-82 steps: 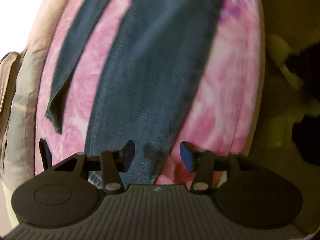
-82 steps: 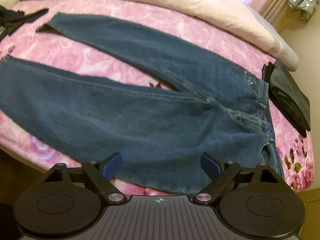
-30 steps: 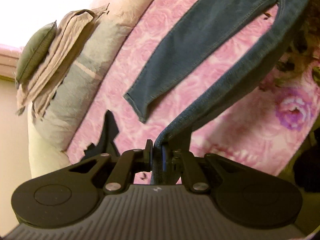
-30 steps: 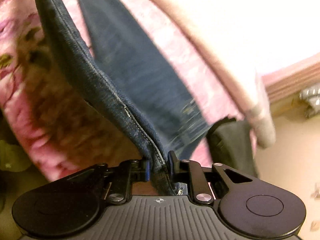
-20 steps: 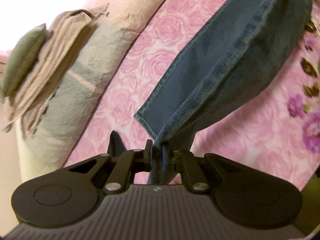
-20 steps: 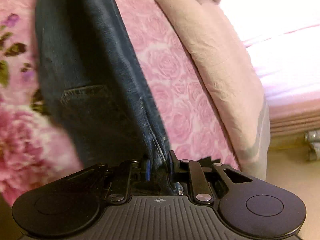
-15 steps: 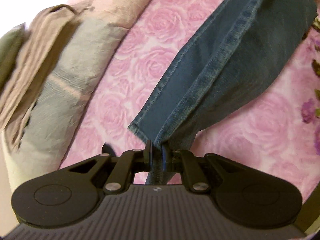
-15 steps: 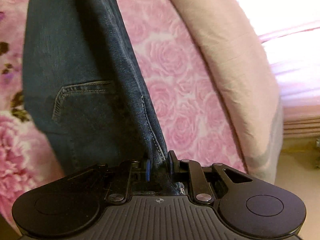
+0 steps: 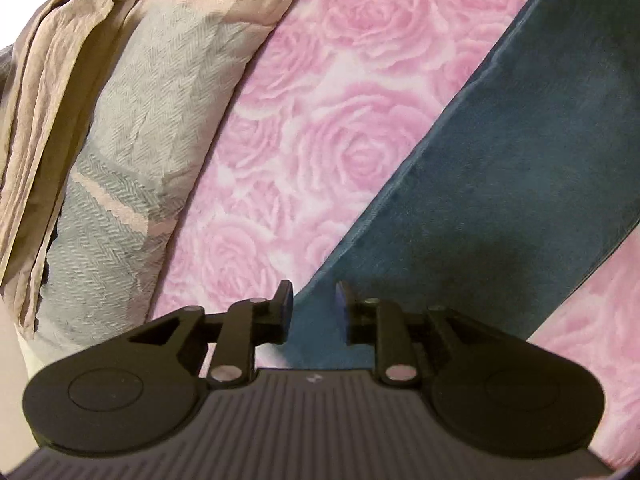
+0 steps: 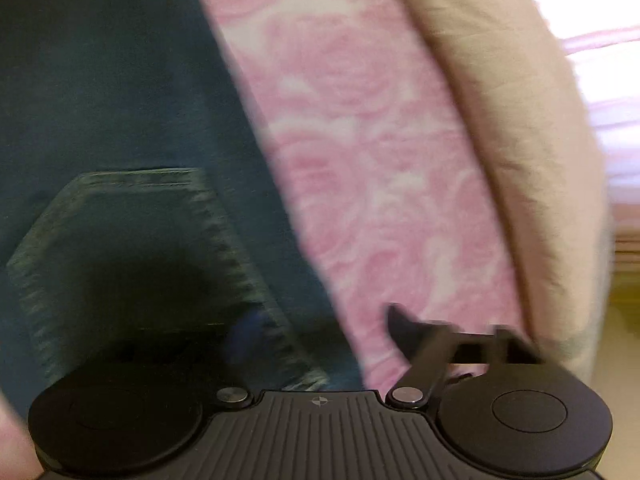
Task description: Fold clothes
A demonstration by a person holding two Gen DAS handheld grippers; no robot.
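Note:
Dark blue jeans (image 9: 500,184) lie flat on the pink rose bedspread (image 9: 328,128), one leg folded over the other. My left gripper (image 9: 311,306) is open just above the leg's hem end, with a small gap between the pads and nothing held. In the right wrist view the jeans' seat with a back pocket (image 10: 132,248) fills the left side. My right gripper (image 10: 320,332) is open wide over the waist edge; the view is blurred by motion.
A grey and beige folded blanket (image 9: 132,152) and a crumpled tan cloth (image 9: 44,92) lie along the bed's far side. In the right wrist view a beige quilt (image 10: 512,120) runs along the bedspread (image 10: 360,152), with the bright window behind.
Both grippers were shut on the jeans and carried the near leg over the far one. Now both have opened and let go, and the jeans lie folded lengthwise.

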